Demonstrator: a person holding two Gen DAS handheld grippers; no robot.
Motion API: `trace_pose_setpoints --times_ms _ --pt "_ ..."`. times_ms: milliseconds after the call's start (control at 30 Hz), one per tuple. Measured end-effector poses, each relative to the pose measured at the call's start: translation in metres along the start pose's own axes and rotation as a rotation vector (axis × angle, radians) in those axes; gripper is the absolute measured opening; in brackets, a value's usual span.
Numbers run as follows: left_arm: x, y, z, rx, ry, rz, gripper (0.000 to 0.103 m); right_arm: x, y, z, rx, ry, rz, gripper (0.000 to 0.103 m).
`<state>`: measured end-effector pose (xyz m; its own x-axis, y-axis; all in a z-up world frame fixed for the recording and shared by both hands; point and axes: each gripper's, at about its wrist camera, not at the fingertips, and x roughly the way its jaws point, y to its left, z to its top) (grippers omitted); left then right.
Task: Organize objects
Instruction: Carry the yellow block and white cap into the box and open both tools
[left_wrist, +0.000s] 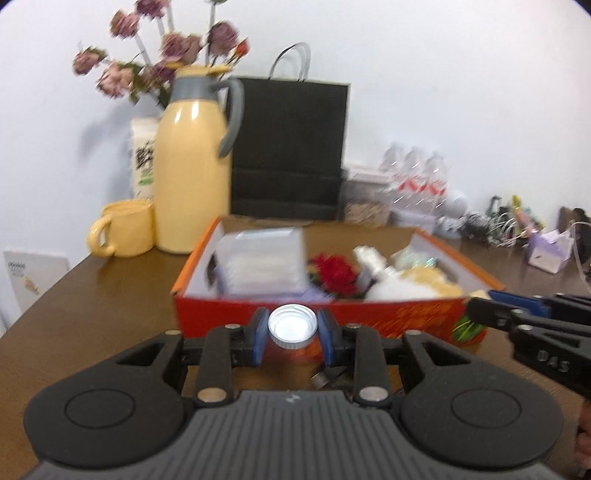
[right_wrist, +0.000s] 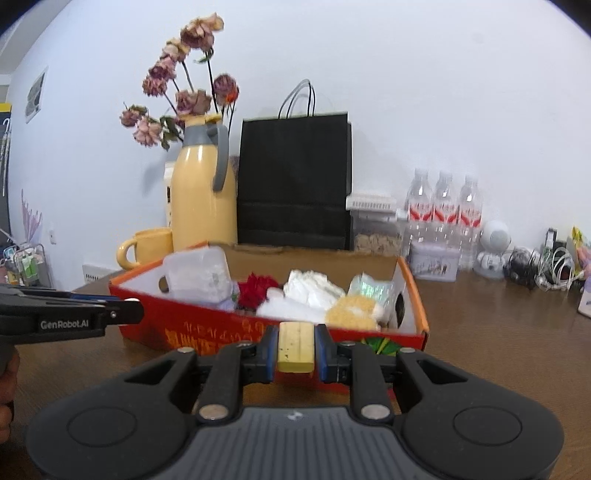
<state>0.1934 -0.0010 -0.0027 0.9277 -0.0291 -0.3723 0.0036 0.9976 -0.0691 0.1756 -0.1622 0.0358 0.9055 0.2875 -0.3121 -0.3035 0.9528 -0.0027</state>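
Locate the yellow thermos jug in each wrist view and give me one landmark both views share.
Left wrist view: the yellow thermos jug stands left of centre, behind the yellow mug, beyond the red box's left corner.
Right wrist view: the yellow thermos jug stands left of centre, directly left of the bag.
Shared landmark: the black paper bag beside the jug.

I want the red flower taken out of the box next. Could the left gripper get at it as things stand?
Probably not yet: the left gripper is already shut on a white bottle cap. The red flower itself lies uncovered in the open red box, so the way in from above looks free.
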Motion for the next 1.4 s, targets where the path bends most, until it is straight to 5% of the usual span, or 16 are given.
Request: trace_pose_setpoints --times_ms 333,667,1200,1233,1333,1367,1400 --pt "0.012 -0.025 0.047 0.014 -0.081 -0.034 0.029 -0.001 -0.003 0.040 0.023 -0.074 -0.001 0.020" --pt "0.065 -0.036 0.072 -0.005 -0.095 0.003 0.029 0.057 -0.013 0.068 0.051 -0.056 -0.052 0.020" --pt "0.094 -0.039 0.059 0.042 -0.084 0.031 0.031 0.095 -0.025 0.041 0.074 0.039 -0.050 0.020" --pt "0.093 -0.039 0.059 0.044 -0.087 0.035 0.040 0.095 -0.026 0.041 0.077 0.040 -0.046 0.020" --pt "0.091 -0.038 0.059 0.043 -0.108 0.061 0.091 0.093 -0.028 0.040 0.086 0.043 -0.050 0.024" --pt "0.089 -0.038 0.058 0.040 -0.125 0.073 0.103 0.093 -0.029 0.040 0.090 0.043 -0.054 0.030" --pt "0.086 -0.038 0.058 0.035 -0.149 0.084 0.103 0.092 -0.031 0.040 0.096 0.041 -0.053 0.044"
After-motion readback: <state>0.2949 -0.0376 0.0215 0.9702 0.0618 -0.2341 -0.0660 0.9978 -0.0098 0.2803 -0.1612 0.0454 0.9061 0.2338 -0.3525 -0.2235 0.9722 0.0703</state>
